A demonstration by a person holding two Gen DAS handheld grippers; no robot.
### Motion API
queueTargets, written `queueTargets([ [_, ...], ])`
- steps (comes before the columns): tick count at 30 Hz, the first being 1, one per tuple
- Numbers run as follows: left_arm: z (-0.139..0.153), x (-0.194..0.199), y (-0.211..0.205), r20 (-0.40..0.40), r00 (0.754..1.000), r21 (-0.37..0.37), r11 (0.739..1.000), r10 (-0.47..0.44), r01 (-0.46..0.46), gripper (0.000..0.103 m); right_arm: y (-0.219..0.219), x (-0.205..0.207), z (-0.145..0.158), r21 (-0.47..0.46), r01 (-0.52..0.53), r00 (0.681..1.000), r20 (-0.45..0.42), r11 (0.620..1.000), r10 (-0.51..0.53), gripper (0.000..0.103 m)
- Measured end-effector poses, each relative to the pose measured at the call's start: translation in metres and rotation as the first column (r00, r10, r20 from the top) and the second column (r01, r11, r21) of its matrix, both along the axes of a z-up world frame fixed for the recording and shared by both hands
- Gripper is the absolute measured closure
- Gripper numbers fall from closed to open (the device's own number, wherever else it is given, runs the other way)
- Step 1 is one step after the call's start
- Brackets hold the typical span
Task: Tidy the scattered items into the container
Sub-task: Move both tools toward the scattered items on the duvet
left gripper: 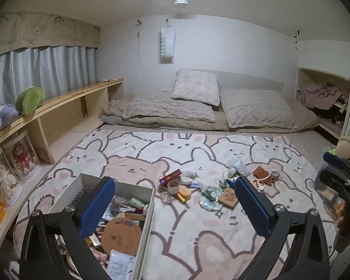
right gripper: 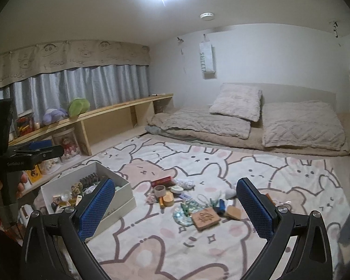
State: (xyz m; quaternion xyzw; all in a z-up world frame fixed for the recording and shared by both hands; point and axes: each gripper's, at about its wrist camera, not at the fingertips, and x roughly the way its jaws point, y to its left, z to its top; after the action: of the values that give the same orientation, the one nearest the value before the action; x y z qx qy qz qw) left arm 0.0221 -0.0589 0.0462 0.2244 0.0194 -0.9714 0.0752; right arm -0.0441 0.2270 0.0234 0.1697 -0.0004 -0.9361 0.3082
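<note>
Bunny rug — box half-hidden.

The box has its near end hidden behind the left gripper

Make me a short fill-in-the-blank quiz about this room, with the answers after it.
1. The white box sits to the ____ of the scattered pile.
2. The left gripper has its jaws ____.
3. The blanket is printed with cartoon ____.

Answers: left; open; bunnies
</note>
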Motion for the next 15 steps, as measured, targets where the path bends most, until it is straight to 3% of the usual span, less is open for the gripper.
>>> queueTargets([
  [15, 0.007, -0.040, 0.070, -0.032, 0.988, 0.003, 0.989, -0.150, 0.151, 0.000, 0.080, -0.023, 0.017, 0.009, 0.115, 0.993, 0.007, 0.993, -0.115, 0.000],
])
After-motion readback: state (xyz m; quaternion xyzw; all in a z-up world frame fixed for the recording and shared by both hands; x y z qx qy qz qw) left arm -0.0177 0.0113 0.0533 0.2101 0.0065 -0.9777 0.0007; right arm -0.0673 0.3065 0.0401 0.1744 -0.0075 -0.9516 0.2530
